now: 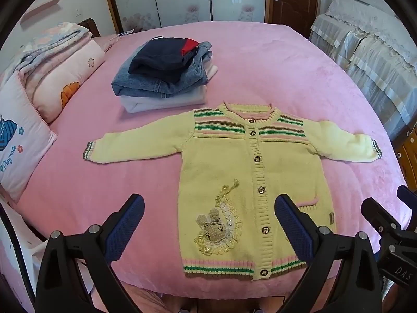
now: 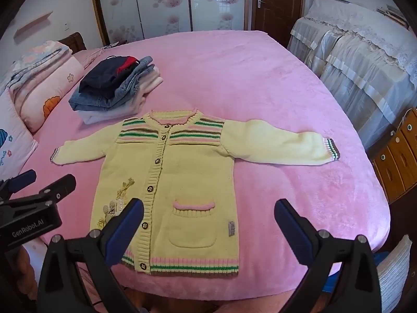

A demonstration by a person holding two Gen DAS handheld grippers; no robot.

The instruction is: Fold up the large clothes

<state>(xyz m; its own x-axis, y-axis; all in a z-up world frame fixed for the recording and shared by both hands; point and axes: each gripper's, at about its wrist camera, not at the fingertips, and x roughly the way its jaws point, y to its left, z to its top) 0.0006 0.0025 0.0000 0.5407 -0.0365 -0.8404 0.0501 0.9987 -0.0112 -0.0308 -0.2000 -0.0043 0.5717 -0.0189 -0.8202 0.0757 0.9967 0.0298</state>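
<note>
Both tools [image 1: 209,224] [image 2: 208,224] gape empty over the spread cardigan [image 1: 250,182], folded clothes [image 1: 166,73] behind

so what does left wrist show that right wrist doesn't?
Only the left wrist view: the whole bunny appliqué on the cardigan front, and the "Playmate" pillow almost in full.

Only the right wrist view: the whole pink-trimmed pocket, the wooden drawer unit, and a white knit item at the bed's corner.

Both: the yellow cardigan flat, buttoned, sleeves spread on the pink bedspread; the folded clothes stack behind it; left gripper and right gripper open, holding nothing.
</note>
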